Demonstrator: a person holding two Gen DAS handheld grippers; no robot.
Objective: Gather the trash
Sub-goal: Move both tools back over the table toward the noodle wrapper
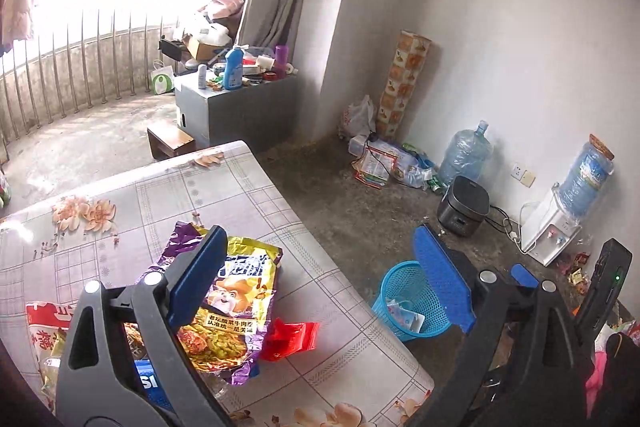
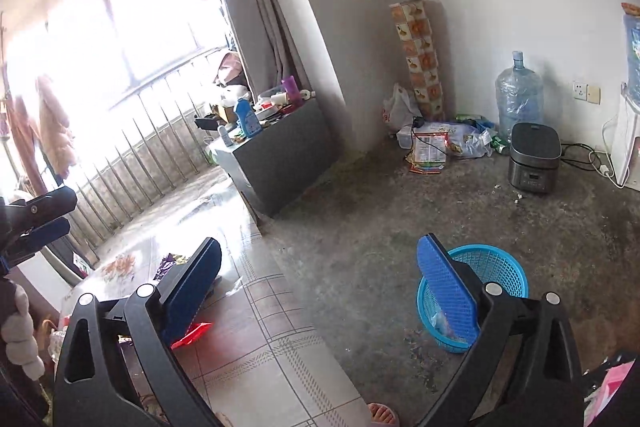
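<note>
A yellow and purple snack bag [image 1: 236, 307] lies on the floral-cloth table [image 1: 200, 187], with a red wrapper [image 1: 292, 339] at its right edge and a red and white bag [image 1: 44, 323] to its left. My left gripper [image 1: 320, 233] hangs open above the table's right edge, with nothing between its fingers. A blue mesh basket [image 1: 412, 299] stands on the floor beside the table and has some litter inside. My right gripper [image 2: 320, 245] is open and empty too, over the table edge [image 2: 260, 327] and the floor. The basket [image 2: 500, 267] sits behind its right finger, and the red wrapper [image 2: 192, 335] shows under its left finger.
A dark rice cooker [image 1: 464, 207], a water dispenser [image 1: 552, 231] and a large water jug [image 1: 466, 151] line the right wall. Loose packets [image 1: 384, 167] are heaped in the corner. A grey cabinet [image 1: 232, 107] crowded with bottles stands by the balcony railing. A slippered foot [image 2: 382, 415] is near the table.
</note>
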